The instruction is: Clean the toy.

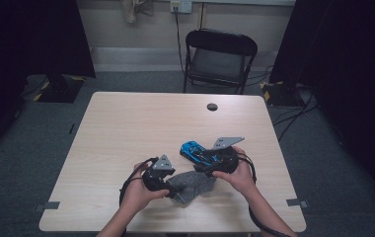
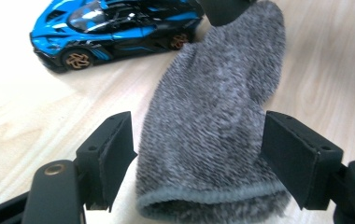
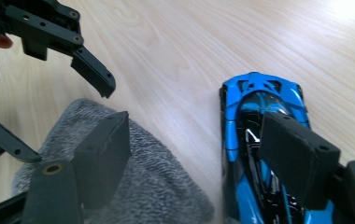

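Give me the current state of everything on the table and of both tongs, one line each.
Grey sock: lying flat on the table, cuff between the left jaws, not pinched.
Blue toy car: upright on its wheels, beside the sock.
Left tongs: open, jaws straddling the cuff.
Right tongs: open, above the car and the sock, gripping nothing.
Folding chair: unfolded, empty, beyond the table.

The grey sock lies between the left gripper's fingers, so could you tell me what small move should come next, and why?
Probably close the left gripper on the grey sock. Its fingers stand apart on either side of the cuff without pressing it, so the sock is not held. The blue toy car sits beside the far end, ready once the cuff is gripped.
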Tool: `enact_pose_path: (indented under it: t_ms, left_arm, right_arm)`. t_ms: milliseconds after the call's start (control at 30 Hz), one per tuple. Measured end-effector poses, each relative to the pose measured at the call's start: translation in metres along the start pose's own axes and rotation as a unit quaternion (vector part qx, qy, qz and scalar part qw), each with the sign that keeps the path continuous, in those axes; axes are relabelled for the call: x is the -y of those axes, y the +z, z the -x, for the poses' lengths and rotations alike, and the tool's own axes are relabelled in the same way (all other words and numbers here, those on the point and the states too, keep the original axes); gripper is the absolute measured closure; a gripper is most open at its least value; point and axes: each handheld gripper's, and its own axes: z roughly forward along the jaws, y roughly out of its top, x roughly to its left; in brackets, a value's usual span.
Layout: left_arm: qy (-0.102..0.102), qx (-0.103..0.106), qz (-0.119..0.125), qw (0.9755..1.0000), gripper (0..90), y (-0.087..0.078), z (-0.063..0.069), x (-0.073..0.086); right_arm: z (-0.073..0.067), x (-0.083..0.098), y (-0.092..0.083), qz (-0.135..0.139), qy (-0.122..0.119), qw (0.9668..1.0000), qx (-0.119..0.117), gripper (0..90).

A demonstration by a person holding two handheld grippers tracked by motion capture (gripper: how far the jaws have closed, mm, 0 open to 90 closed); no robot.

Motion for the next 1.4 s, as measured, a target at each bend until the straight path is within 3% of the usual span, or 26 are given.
enact_pose_path:
  t_ms: [167,233,367,600,733,833,1000,1200,1300,1400]
  left_arm:
    - [0.009,-0.005,-0.014,0.9999,26.9,0.005,0.001,0.006]
    - [0.013,-0.005,-0.018,0.9998,36.0,0.007,-0.001,0.008]
    - [0.007,-0.013,-0.01,0.9998,44.3,0.008,-0.009,0.006]
    - [-0.005,-0.021,-0.006,0.9998,41.3,0.01,-0.017,0.005]
    - [-0.019,-0.023,0.005,0.9995,33.8,0.008,-0.019,0.007]
    - [-0.026,-0.027,0.01,0.9992,27.8,0.002,-0.022,0.007]
    - [-0.033,-0.039,0.023,0.9984,27.2,-0.008,-0.027,0.005]
    - [-0.035,-0.048,0.031,0.9978,27.3,-0.011,-0.032,0.003]
    - [-0.039,-0.048,0.034,0.9975,27.2,-0.009,-0.035,0.003]
    - [-0.042,-0.049,0.036,0.9973,27.1,-0.008,-0.037,0.002]
  right_arm:
    - [-0.005,-0.001,0.002,0.0,-0.004,1.0,-0.005,25.0]
    - [-0.006,-0.001,0.003,-0.002,-0.006,0.9999,-0.009,25.0]
    - [-0.008,-0.001,0.006,-0.004,-0.01,0.9998,-0.019,25.2]
    - [-0.015,0.002,0.014,-0.01,-0.018,0.9988,-0.045,26.3]
    - [-0.02,0.005,0.019,-0.019,-0.023,0.9977,-0.06,27.5]
    - [-0.022,0.009,0.024,-0.026,-0.023,0.9968,-0.072,28.7]
    - [-0.024,0.015,0.032,-0.041,-0.028,0.9954,-0.082,29.0]
    - [-0.025,0.02,0.04,-0.068,-0.043,0.9942,-0.071,35.9]
    - [-0.025,0.025,0.044,-0.074,-0.044,0.9944,-0.062,45.2]
    - [-0.026,0.027,0.043,-0.072,-0.036,0.9951,-0.057,61.8]
